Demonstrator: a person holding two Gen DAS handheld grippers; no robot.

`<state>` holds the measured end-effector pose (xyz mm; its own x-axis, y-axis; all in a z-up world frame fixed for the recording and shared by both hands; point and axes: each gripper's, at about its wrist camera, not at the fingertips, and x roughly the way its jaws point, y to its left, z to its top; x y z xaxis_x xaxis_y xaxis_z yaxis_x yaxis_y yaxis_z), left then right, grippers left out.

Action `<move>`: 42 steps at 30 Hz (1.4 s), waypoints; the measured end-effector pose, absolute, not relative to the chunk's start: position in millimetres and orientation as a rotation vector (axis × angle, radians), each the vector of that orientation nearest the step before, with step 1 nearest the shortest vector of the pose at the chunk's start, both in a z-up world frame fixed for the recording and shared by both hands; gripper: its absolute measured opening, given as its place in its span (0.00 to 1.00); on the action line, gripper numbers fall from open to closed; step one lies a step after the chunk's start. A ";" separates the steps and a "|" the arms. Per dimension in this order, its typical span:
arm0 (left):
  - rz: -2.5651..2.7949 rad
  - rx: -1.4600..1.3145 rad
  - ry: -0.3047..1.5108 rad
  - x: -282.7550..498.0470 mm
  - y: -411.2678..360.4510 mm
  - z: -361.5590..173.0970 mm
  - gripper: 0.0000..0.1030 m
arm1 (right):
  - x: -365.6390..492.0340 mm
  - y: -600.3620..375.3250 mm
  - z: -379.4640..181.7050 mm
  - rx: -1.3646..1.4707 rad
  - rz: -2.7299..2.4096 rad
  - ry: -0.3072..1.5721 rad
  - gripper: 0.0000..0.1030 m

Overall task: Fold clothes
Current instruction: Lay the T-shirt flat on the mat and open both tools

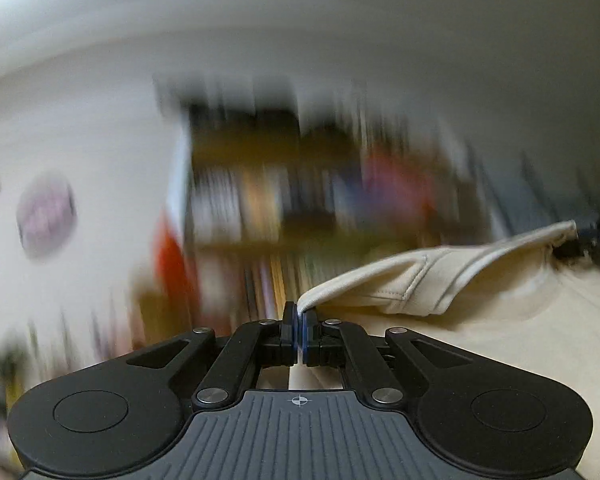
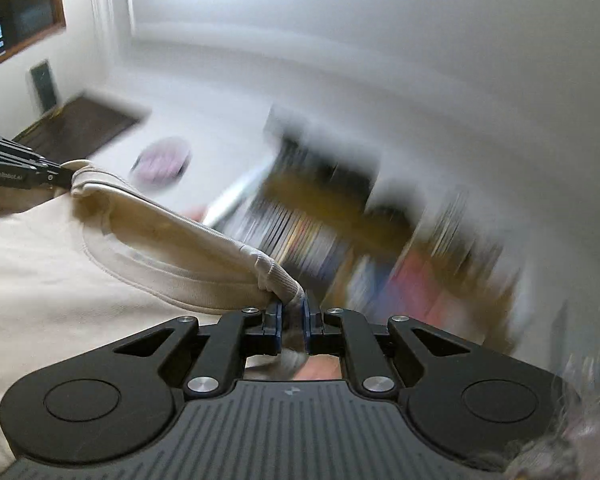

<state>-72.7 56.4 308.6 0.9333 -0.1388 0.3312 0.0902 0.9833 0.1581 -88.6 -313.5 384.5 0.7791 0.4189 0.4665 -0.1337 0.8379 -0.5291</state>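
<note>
A cream sweatshirt hangs in the air between my two grippers. My left gripper is shut on one end of its top edge. In the left wrist view the cloth stretches right to the other gripper at the frame's edge. My right gripper is shut on a ribbed part of the sweatshirt. In the right wrist view the ribbed neckline runs left to the left gripper, which pinches the far end.
The background is blurred by motion. A bookshelf with many coloured spines stands ahead, also in the right wrist view. White walls, a round pink wall object, a dark door and a wooden-framed window show behind.
</note>
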 end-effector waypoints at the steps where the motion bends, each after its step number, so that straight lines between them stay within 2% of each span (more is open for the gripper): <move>1: -0.124 0.143 -0.200 -46.5 57.3 283.9 0.02 | -64.1 -314.3 370.8 -0.479 0.353 -0.496 0.08; 6: -0.116 0.117 0.327 64.1 76.6 148.8 0.02 | 54.3 -290.5 246.4 -0.397 0.509 0.081 0.08; 9: -0.090 0.104 0.461 111.6 81.2 105.9 0.02 | 112.0 -260.5 164.3 -0.391 0.536 0.326 0.08; 12: -0.058 0.088 0.522 159.8 85.3 91.1 0.02 | 151.4 -235.9 121.9 -0.403 0.504 0.414 0.08; 18: 0.001 0.074 0.574 219.8 96.4 84.2 0.02 | 242.4 -207.5 107.4 -0.381 0.471 0.440 0.09; 25: 0.025 0.083 0.645 259.1 91.9 56.0 0.03 | 304.5 -197.2 78.2 -0.358 0.430 0.524 0.09; 30: 0.059 0.060 0.752 273.5 91.9 33.7 0.14 | 320.2 -185.8 49.4 -0.391 0.413 0.588 0.10; 31: 0.067 0.068 0.762 272.7 91.1 32.1 0.27 | 322.0 -184.3 44.2 -0.394 0.409 0.604 0.11; 32: 0.062 0.077 0.761 269.0 90.4 32.3 0.43 | 320.5 -185.0 41.7 -0.391 0.415 0.613 0.18; 33: 0.046 0.089 0.747 262.6 90.3 33.9 0.50 | 319.0 -185.7 39.1 -0.388 0.421 0.623 0.35; 35: 0.016 0.111 0.706 243.4 94.6 39.4 0.68 | 315.0 -188.1 34.9 -0.381 0.434 0.639 0.52; 38: -0.013 0.123 0.649 209.1 108.2 48.2 0.71 | 293.0 -208.6 43.6 -0.355 0.468 0.604 0.57; 42: 0.005 0.060 0.646 149.9 132.2 47.3 0.71 | 257.1 -246.0 51.0 -0.280 0.474 0.626 0.57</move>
<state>149.9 132.2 47.3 0.7984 0.0234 -0.6017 0.0140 0.9983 0.0574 257.1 -246.0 51.0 0.7088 0.3385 -0.6189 -0.5041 0.8568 -0.1087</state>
